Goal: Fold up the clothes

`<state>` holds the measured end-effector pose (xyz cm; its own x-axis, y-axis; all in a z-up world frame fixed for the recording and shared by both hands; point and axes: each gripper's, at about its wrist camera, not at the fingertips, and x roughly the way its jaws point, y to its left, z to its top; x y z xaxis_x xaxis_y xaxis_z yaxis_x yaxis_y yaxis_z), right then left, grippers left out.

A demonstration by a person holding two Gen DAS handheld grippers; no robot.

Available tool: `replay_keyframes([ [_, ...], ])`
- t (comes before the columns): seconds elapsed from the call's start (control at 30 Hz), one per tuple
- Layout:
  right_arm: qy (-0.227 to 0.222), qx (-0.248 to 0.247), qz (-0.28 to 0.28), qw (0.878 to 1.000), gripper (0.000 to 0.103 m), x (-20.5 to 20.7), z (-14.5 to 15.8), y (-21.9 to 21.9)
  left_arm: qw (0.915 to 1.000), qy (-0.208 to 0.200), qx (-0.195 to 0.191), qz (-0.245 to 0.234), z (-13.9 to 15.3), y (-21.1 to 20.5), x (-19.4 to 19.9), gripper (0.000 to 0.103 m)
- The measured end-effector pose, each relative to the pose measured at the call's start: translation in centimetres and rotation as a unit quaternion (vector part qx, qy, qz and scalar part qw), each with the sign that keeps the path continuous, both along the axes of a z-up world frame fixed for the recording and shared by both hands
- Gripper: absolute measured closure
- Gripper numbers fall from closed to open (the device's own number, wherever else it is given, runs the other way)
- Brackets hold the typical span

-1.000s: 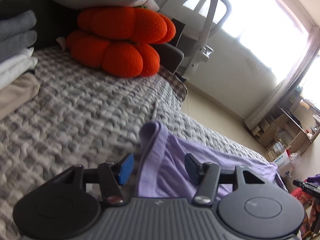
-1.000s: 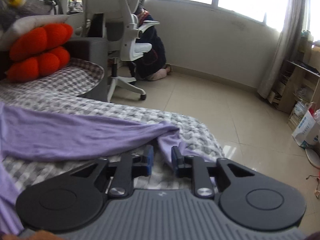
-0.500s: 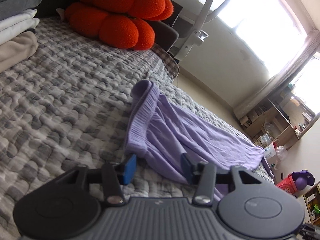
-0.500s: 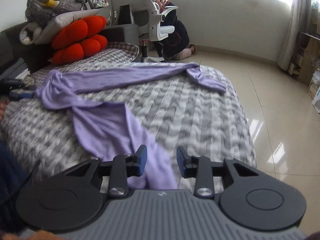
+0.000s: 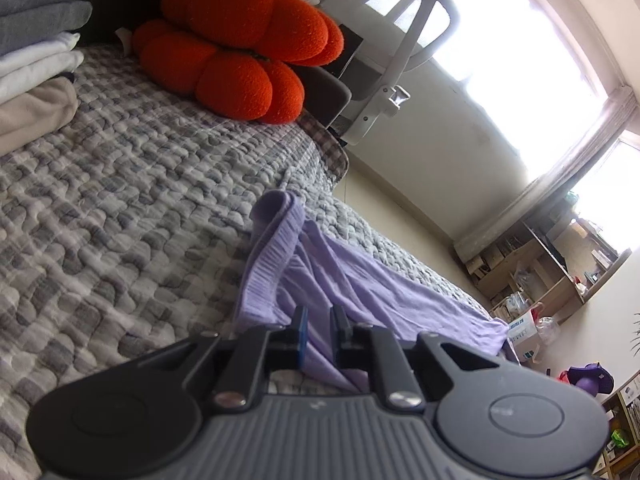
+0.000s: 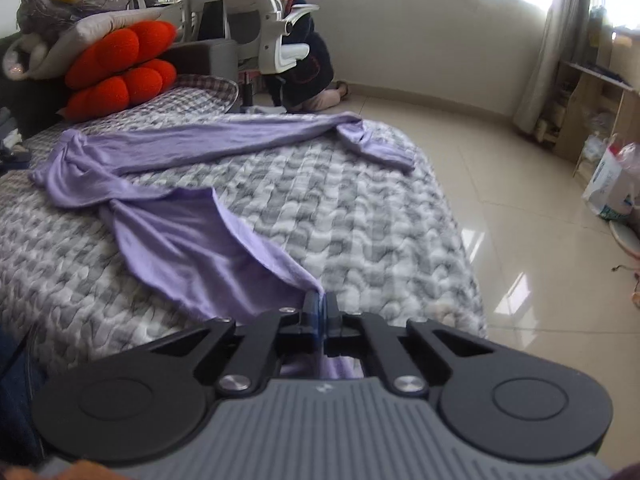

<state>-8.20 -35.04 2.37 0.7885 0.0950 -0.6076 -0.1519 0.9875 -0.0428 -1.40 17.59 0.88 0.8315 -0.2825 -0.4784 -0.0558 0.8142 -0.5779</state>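
Observation:
A pair of lilac trousers (image 6: 180, 236) lies spread on the grey checked quilt (image 6: 360, 216). One leg stretches toward the far bed corner, the other runs to my right gripper (image 6: 320, 310), which is shut on its hem near the bed's front edge. In the left wrist view the ribbed waistband (image 5: 272, 256) stands folded up. My left gripper (image 5: 319, 330) is shut on the lilac trousers just below the waistband.
Orange pumpkin cushions (image 5: 236, 52) and pillows sit at the bed's head. A stack of folded clothes (image 5: 32, 60) lies at the far left. A white office chair (image 6: 260, 20) stands beyond the bed. Tiled floor (image 6: 520, 200) and shelves (image 6: 592, 108) lie to the right.
Both grippers were open and have closed on the trousers. The right gripper pulled back from the far leg to the near leg's hem. The left gripper moved in on the waist.

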Motion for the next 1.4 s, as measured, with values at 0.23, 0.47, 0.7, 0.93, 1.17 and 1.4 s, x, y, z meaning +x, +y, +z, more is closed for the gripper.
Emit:
replay_keyframes([
  [0.23, -0.018, -0.025, -0.03, 0.999, 0.102, 0.6, -0.5, -0.1, 0.9997, 0.016, 0.016, -0.012, -2.0, -1.2, 0.7, 0.062],
  [0.47, -0.005, 0.002, -0.033, 0.999, 0.085, 0.8, -2.8, 0.5, 0.9996, 0.001, 0.014, -0.023, -2.2, -2.2, 1.2, 0.033],
  [0.7, -0.006, 0.024, -0.032, 0.999, 0.069, 0.3, -2.5, 0.1, 0.9903, 0.014, 0.131, 0.044, -0.7, -3.6, 0.7, 0.031],
  [0.93, -0.009, 0.016, -0.045, 0.999, 0.075, 0.8, -2.9, 0.4, 0.9833, 0.039, 0.172, 0.043, -1.8, -4.3, 2.9, 0.033],
  [1.17, -0.03, -0.02, -0.073, 0.997, 0.101, 1.2, -2.4, 0.4, 0.9886, 0.009, 0.141, 0.053, 0.9, -2.1, 2.5, 0.077],
  [1.4, -0.069, -0.056, -0.094, 0.992, 0.102, 3.7, 0.3, 0.2, 0.9927, -0.027, 0.097, 0.066, 4.5, 0.9, 2.0, 0.079],
])
